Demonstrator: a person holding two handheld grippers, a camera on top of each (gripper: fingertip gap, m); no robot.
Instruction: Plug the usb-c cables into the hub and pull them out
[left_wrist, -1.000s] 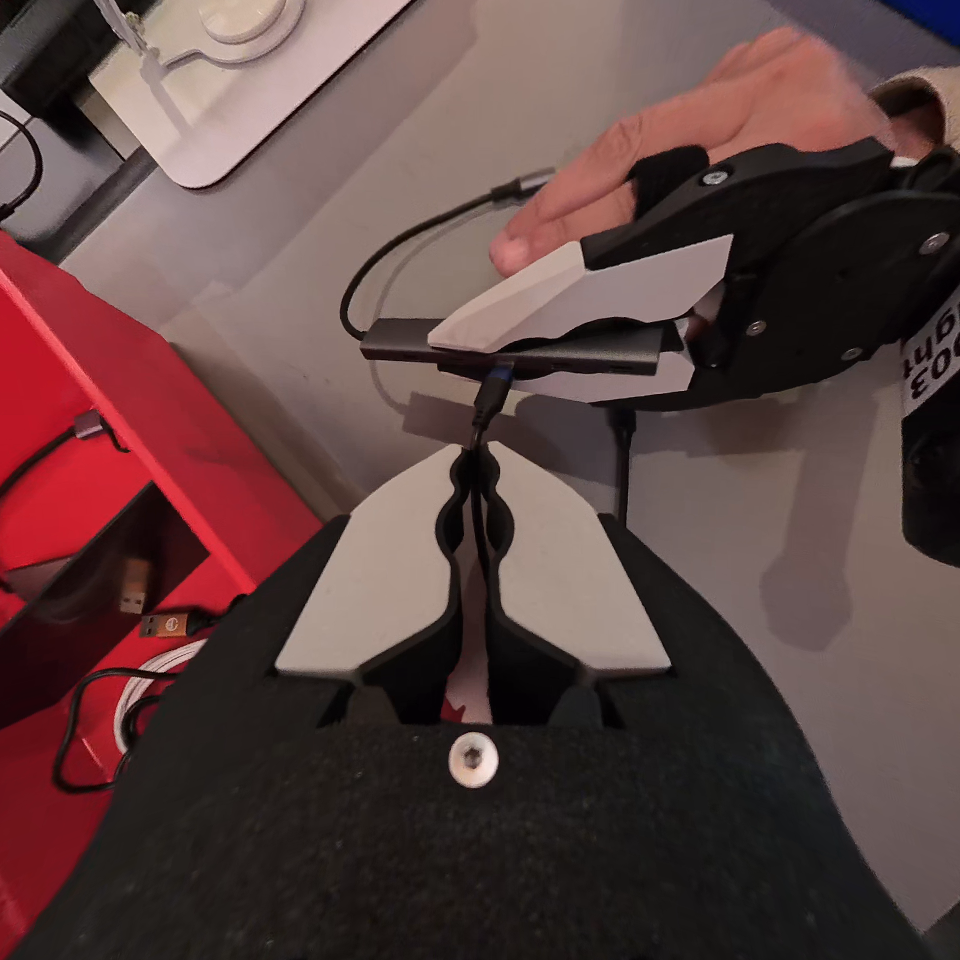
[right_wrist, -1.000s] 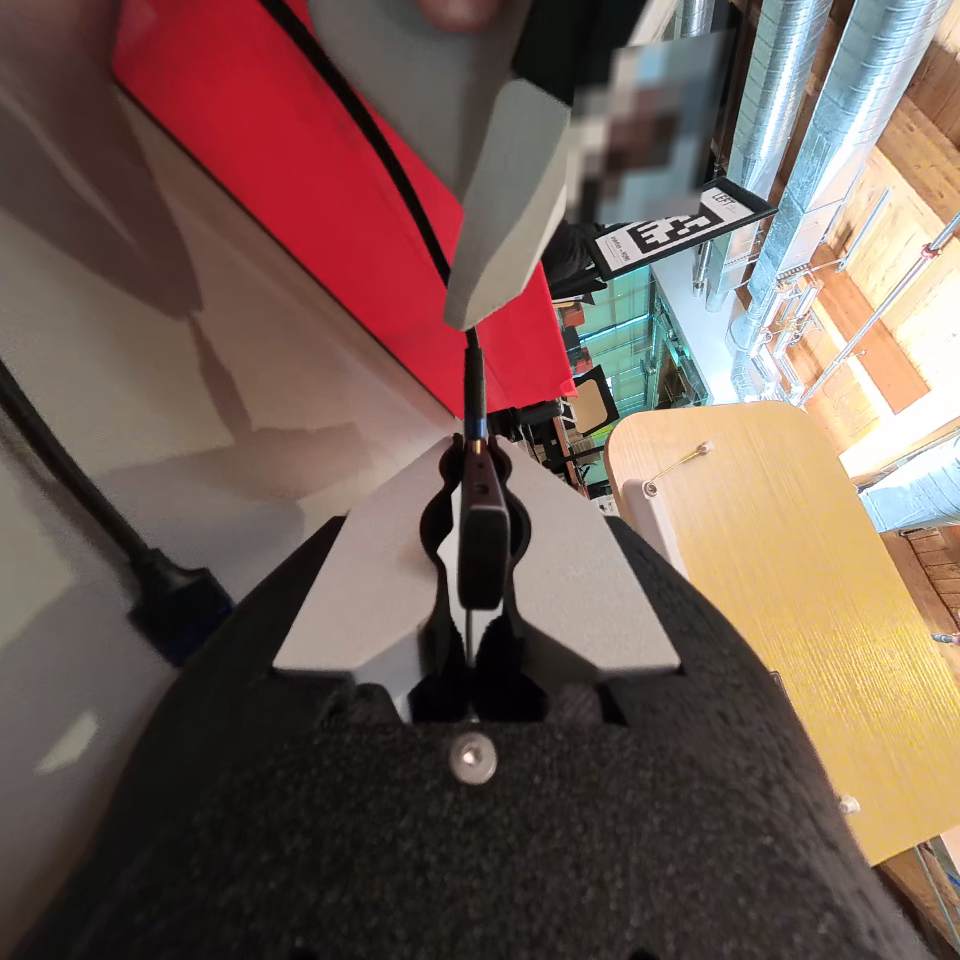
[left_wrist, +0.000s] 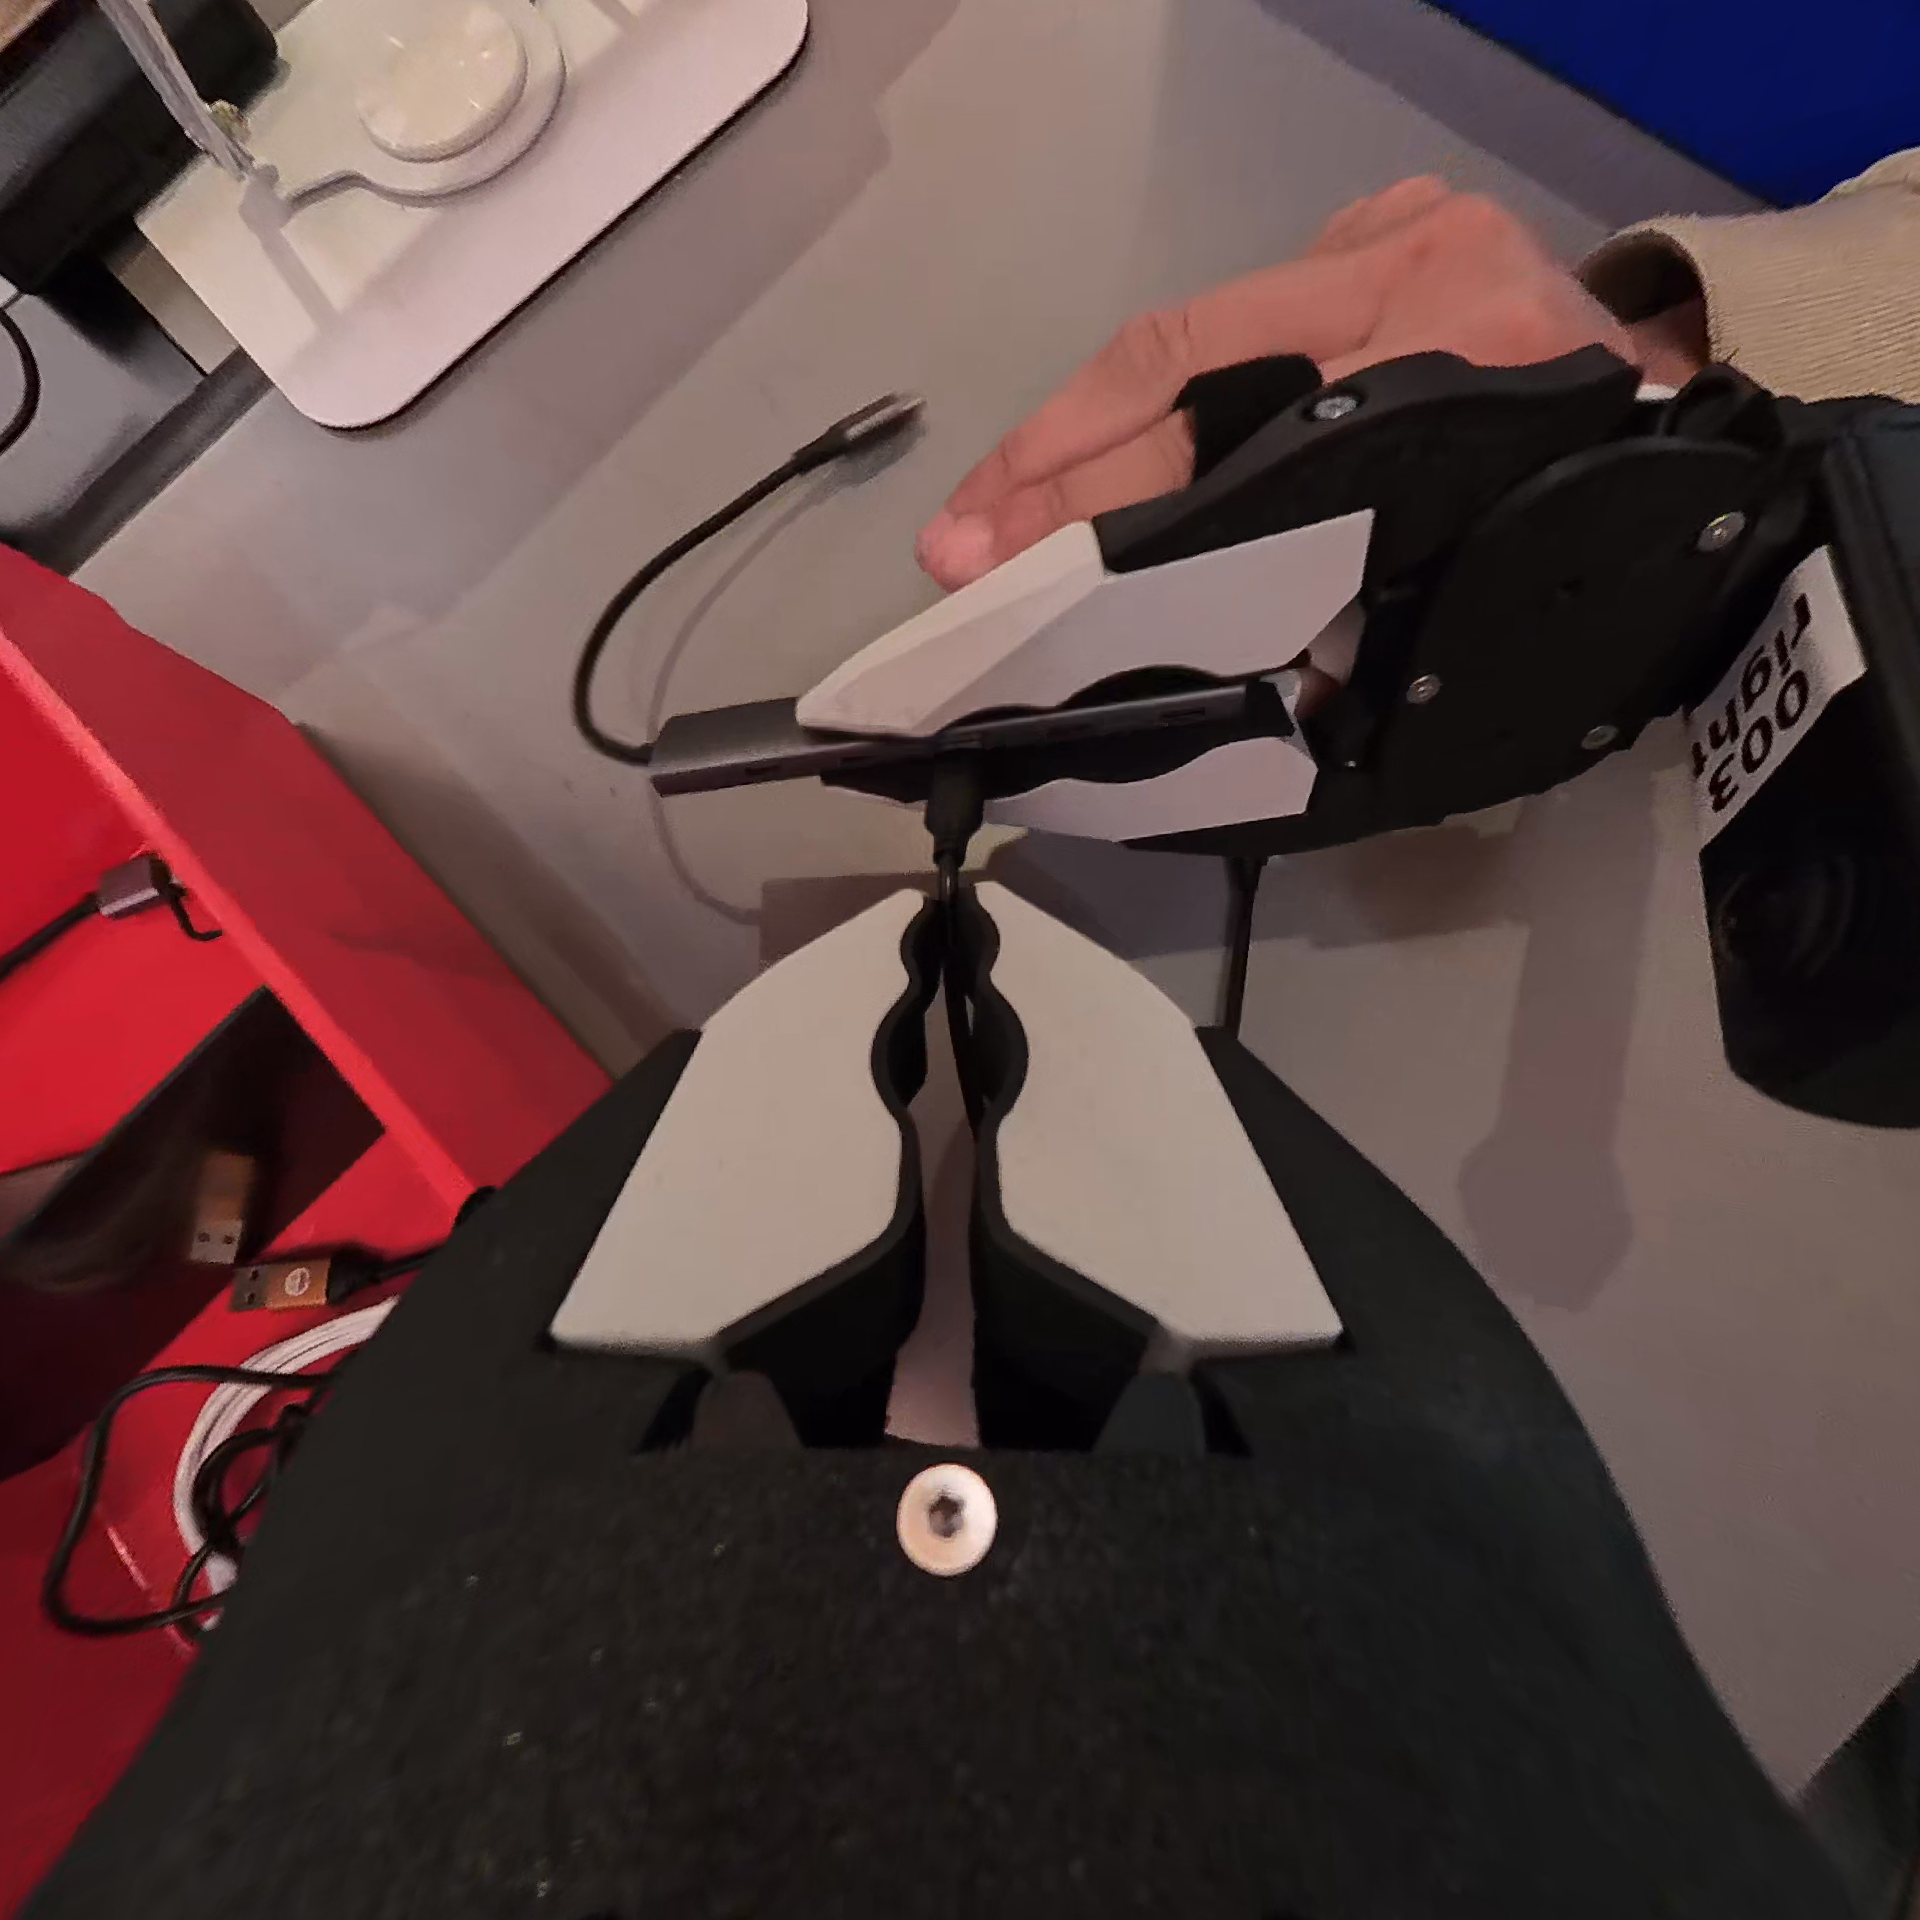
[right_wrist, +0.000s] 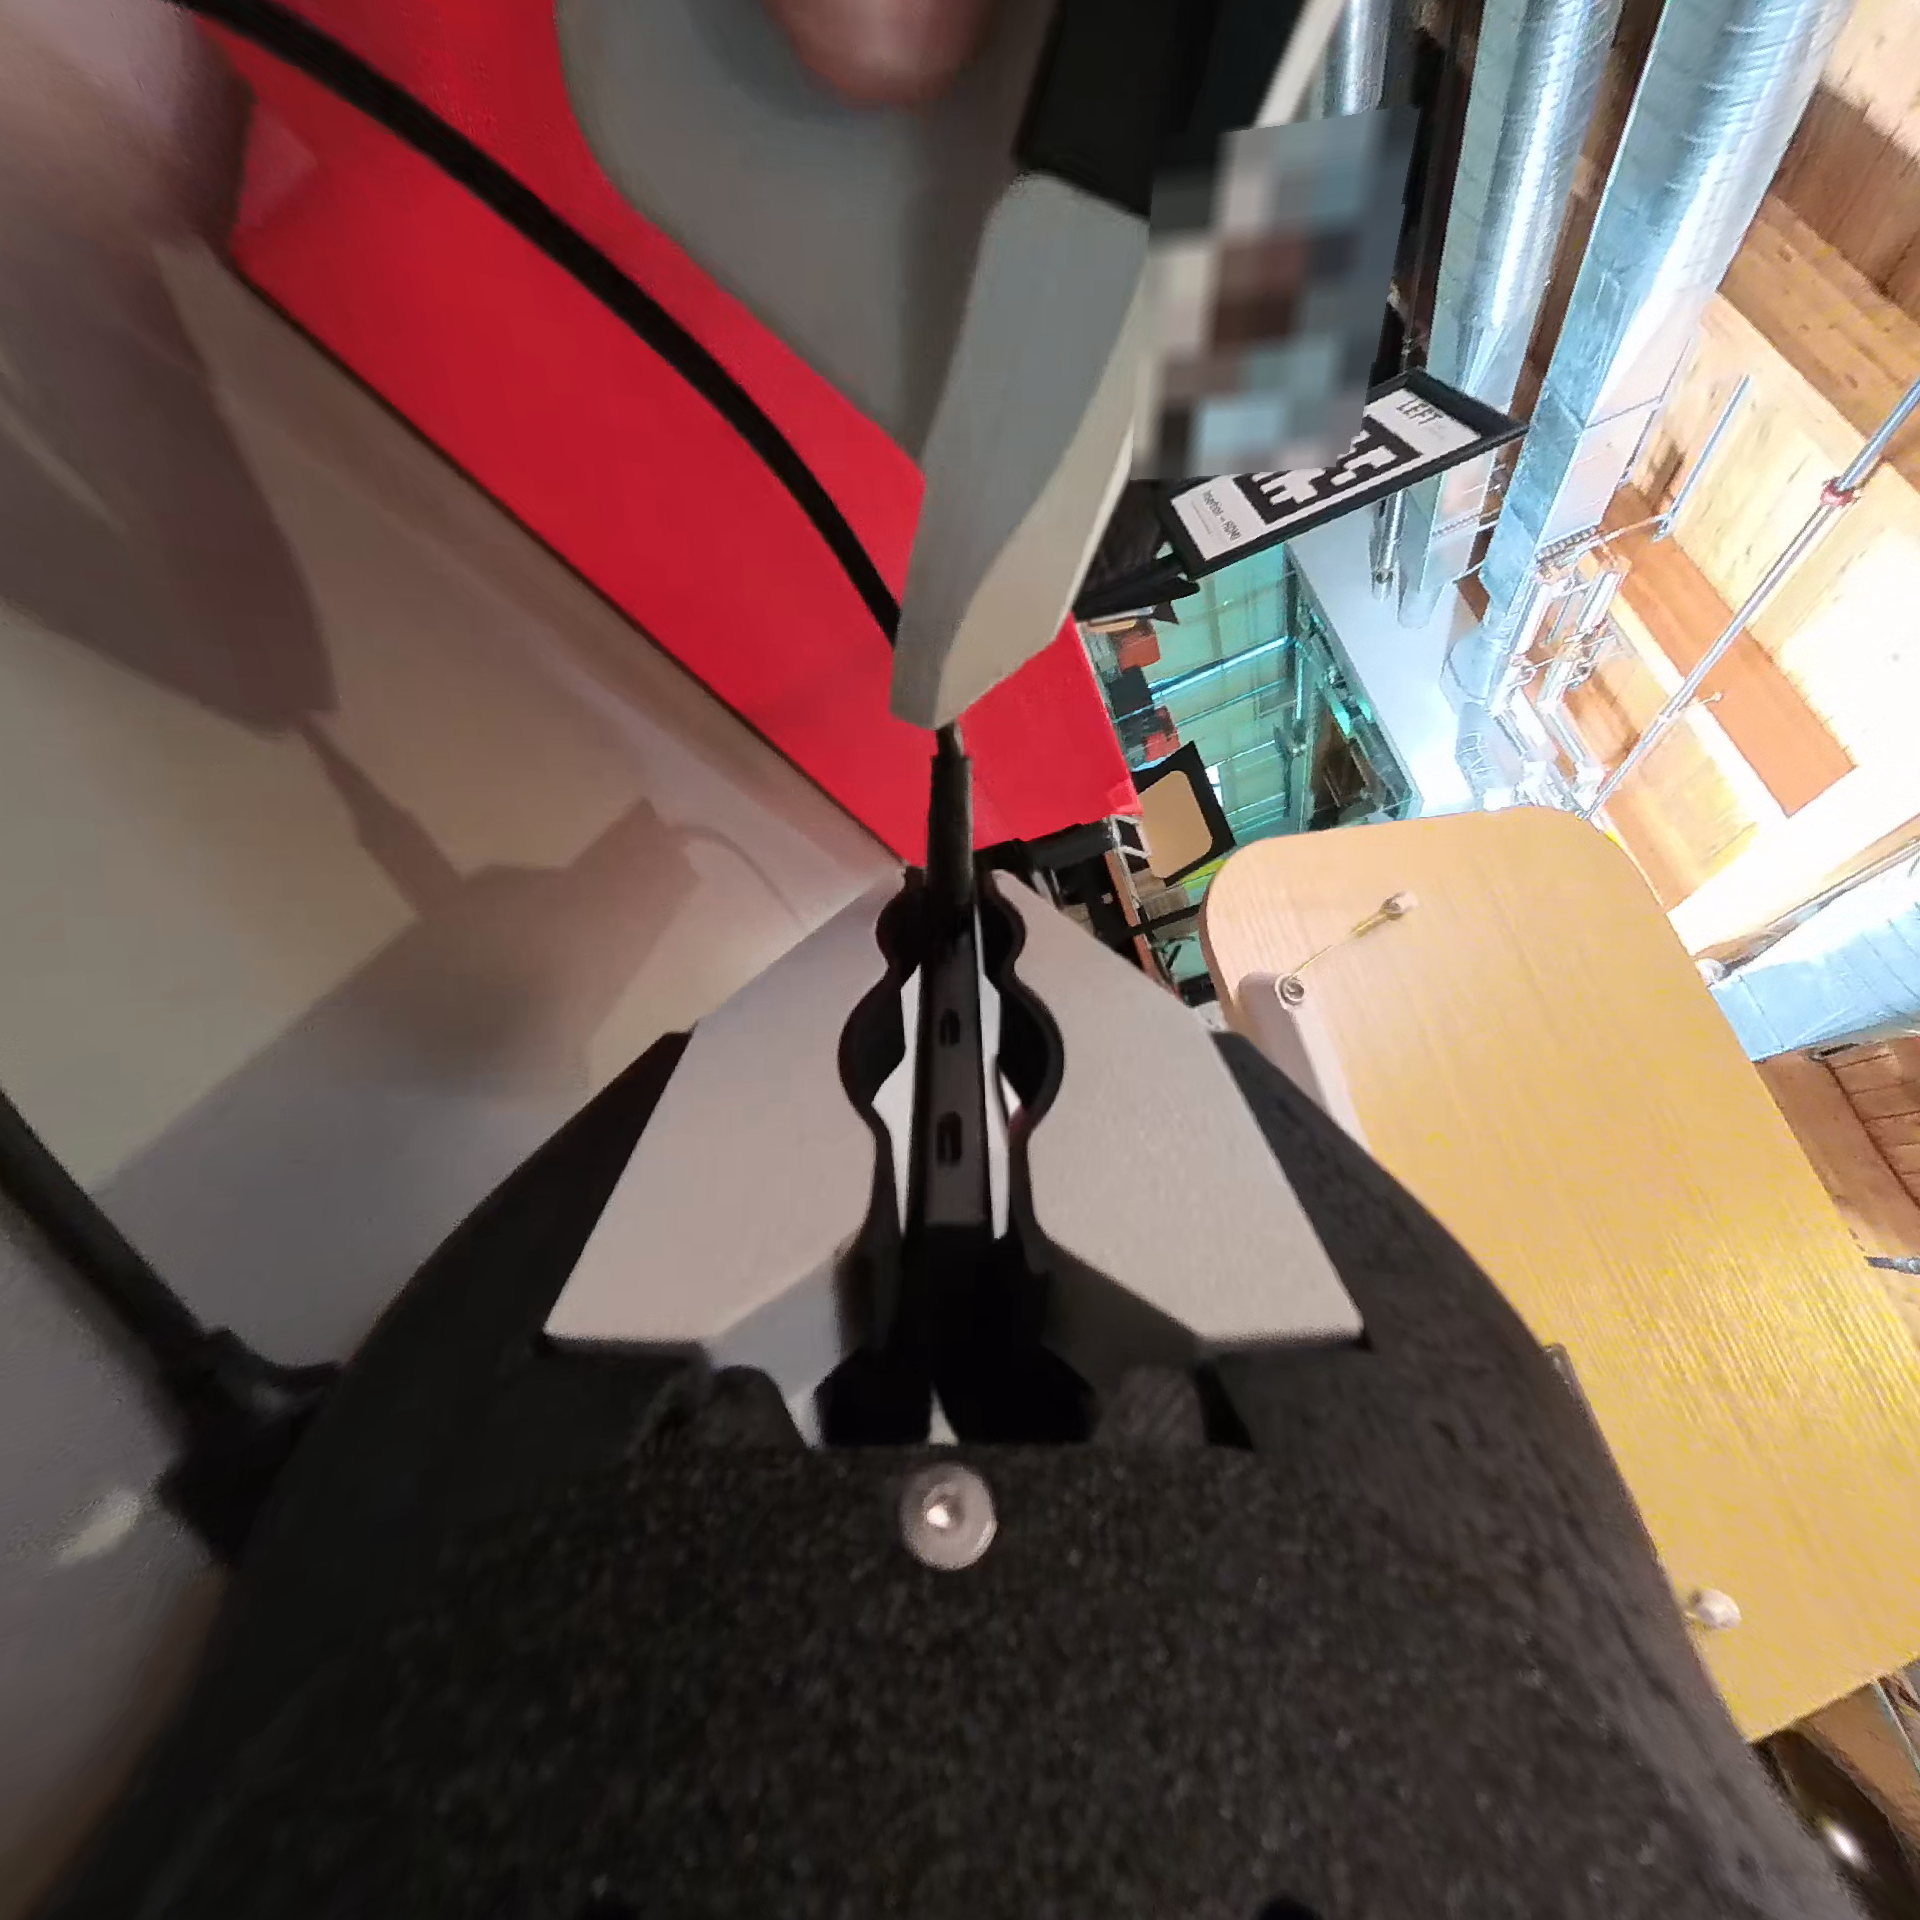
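Am clamping hub (left_wrist: 748, 743) off table in right gripper (left_wrist: 1049, 748), fingers closed on it. Left gripper (left_wrist: 951, 914) pinching black cable (left_wrist: 954, 821), plug seated in hub port. Judging plug-in done; pull-out remaining, other cables untouched.

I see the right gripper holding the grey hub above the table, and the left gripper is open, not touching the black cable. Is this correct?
Not quite. In the left wrist view the left gripper is shut on the black cable, just behind its plug at the hub. The right gripper does hold the grey hub above the table.
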